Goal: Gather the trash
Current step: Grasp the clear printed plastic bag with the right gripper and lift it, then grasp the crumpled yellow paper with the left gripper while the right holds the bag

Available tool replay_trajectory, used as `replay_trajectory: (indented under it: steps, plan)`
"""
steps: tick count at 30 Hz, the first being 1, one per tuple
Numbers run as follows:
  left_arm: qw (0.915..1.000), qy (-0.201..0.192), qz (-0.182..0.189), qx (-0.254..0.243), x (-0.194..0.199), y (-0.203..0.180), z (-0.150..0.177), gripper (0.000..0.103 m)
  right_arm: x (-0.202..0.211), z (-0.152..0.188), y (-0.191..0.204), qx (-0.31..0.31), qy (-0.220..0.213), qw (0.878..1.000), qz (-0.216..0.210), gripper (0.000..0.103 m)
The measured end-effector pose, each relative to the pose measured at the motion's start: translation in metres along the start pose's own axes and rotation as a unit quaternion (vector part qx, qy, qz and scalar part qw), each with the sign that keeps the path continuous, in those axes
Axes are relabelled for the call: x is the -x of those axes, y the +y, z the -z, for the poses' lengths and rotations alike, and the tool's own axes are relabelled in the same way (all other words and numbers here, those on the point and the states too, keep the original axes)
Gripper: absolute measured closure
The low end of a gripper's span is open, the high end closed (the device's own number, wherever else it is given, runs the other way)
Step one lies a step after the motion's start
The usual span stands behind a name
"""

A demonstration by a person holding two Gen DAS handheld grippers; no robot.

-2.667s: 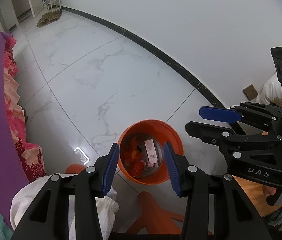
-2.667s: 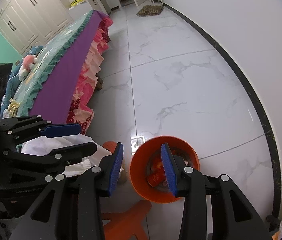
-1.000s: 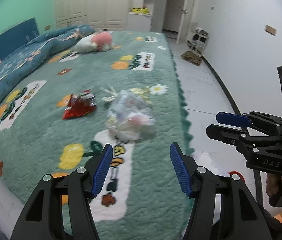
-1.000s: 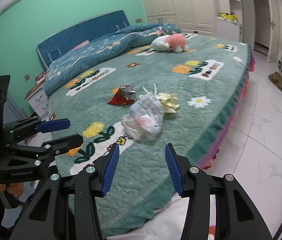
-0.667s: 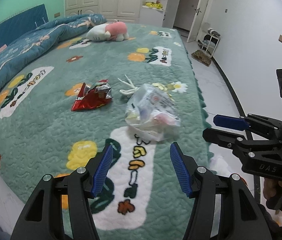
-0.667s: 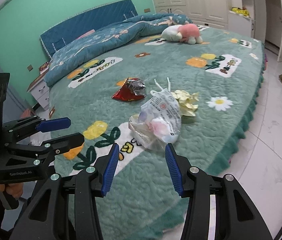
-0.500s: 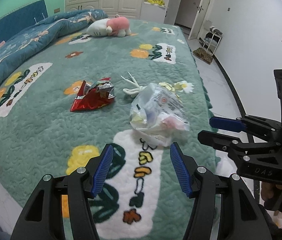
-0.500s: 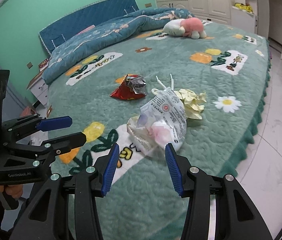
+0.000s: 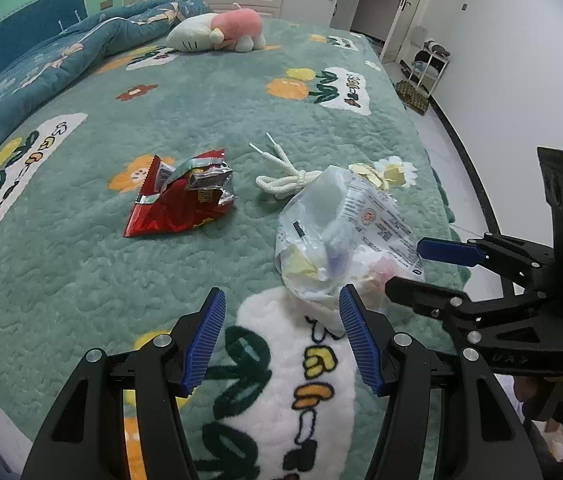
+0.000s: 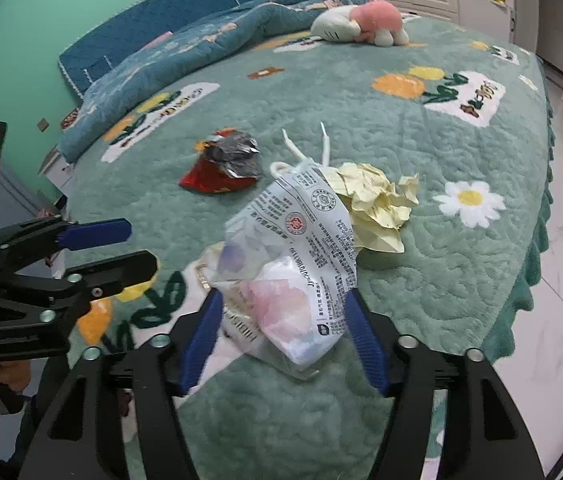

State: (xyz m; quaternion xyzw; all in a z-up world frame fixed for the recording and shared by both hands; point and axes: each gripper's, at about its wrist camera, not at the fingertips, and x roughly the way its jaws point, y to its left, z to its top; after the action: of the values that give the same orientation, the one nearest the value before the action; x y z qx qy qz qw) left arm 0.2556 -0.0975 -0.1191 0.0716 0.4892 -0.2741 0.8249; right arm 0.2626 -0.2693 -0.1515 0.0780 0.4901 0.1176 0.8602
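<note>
Trash lies on the green bed cover [image 9: 81,264]. A clear plastic bag [image 10: 297,256] with printed text and scraps inside sits between the jaws of my right gripper [image 10: 283,304], which are opening; the pads do not press on it. My left gripper [image 9: 281,300] hangs open over the cover just left of the same bag [image 9: 337,232], with nothing between its fingers. Further back lie a red foil snack wrapper [image 9: 177,208], a knotted white cord [image 9: 281,172] and crumpled yellow paper [image 10: 373,204]. Each view also shows the other gripper: the right [image 9: 413,268], the left [image 10: 141,246].
A pink and white plush toy [image 9: 217,32] and a blue quilt [image 9: 41,64] lie at the head of the bed. The bed's scalloped edge [image 10: 537,240] drops to white tiled floor [image 10: 561,320] on the right. White wardrobes and a door stand beyond.
Both grippers swung from the orange bin on the floor up to the bed, then moved closer and lower over the trash. The right jaws widened and now flank the clear bag.
</note>
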Motion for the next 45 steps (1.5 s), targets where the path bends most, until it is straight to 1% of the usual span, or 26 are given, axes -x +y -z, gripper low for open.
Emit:
replay_trajectory:
  steps: [1,2,6,7,8,10,11,12,14,16,18,21,24,28,32,36,39,41,43,45]
  plan:
    - [1.0000,0.002,0.001,0.002,-0.002,0.002,0.000,0.042,-0.003,0.000,0.000,-0.001,0.002,1.000,0.000,0.030]
    - [1.0000,0.003,0.001,0.003,-0.003,0.003,0.000,0.042,-0.007,0.001,0.000,0.000,0.006,1.000,0.001,0.029]
    - [0.9999,0.008,-0.005,0.010,-0.005,0.010,0.001,0.042,-0.020,0.003,-0.001,0.010,0.015,1.000,0.002,0.031]
    - [0.9999,0.009,-0.006,0.013,-0.005,0.011,0.001,0.042,-0.021,0.003,-0.001,0.013,0.014,1.000,0.003,0.047]
    - [0.9998,0.010,-0.007,0.014,-0.005,0.013,0.002,0.042,-0.023,0.004,0.000,0.016,0.017,1.000,0.003,0.067]
    - [0.9997,0.013,-0.011,0.017,-0.003,0.014,0.005,0.042,-0.022,0.008,0.001,0.023,0.018,1.000,-0.002,0.078]
    - [0.9997,0.014,-0.010,0.017,-0.002,0.015,0.006,0.042,-0.020,0.008,0.002,0.028,0.016,0.999,0.000,0.086]
    - [0.9997,0.014,-0.011,0.017,-0.001,0.015,0.007,0.042,-0.017,0.010,0.003,0.034,0.011,0.999,0.004,0.088]
    - [0.9997,0.014,-0.012,0.015,0.002,0.013,0.009,0.042,-0.009,0.012,0.006,0.038,0.002,0.999,0.005,0.099]
    - [0.9998,0.012,-0.010,0.014,0.006,0.009,0.010,0.042,0.006,0.015,0.009,0.042,-0.012,0.999,-0.009,0.101]
    - [0.9999,0.011,-0.008,0.010,0.008,0.005,0.009,0.042,0.019,0.017,0.009,0.045,-0.024,0.999,-0.007,0.101]
    - [1.0000,0.005,-0.008,0.003,0.009,-0.004,0.004,0.042,0.041,0.023,0.006,0.041,-0.042,0.998,0.002,0.101]
    - [1.0000,-0.001,0.004,0.000,0.008,-0.015,-0.003,0.042,0.064,0.025,-0.006,0.023,-0.061,0.998,0.016,0.101]
    - [0.9997,-0.001,0.022,-0.007,-0.008,-0.032,-0.019,0.042,0.090,0.028,-0.034,-0.008,-0.084,0.995,0.042,0.101]
    - [0.9991,0.001,0.037,-0.019,-0.030,-0.053,-0.037,0.042,0.098,0.028,-0.053,-0.025,-0.090,0.994,0.057,0.101]
    - [0.9985,0.007,0.048,-0.023,-0.053,-0.065,-0.055,0.042,0.097,0.028,-0.071,-0.036,-0.087,0.994,0.058,0.101]
    - [0.9986,0.015,0.045,-0.022,-0.074,-0.069,-0.067,0.042,0.094,0.027,-0.084,-0.046,-0.087,0.993,0.060,0.101]
    - [0.9989,0.025,0.035,-0.021,-0.090,-0.069,-0.073,0.042,0.091,0.026,-0.093,-0.054,-0.086,0.993,0.058,0.101]
    - [0.9991,0.026,0.027,-0.017,-0.099,-0.069,-0.075,0.042,0.087,0.025,-0.099,-0.059,-0.086,0.993,0.058,0.101]
    - [0.9992,0.020,0.028,-0.018,-0.101,-0.068,-0.076,0.042,0.083,0.025,-0.102,-0.059,-0.083,0.993,0.056,0.101]
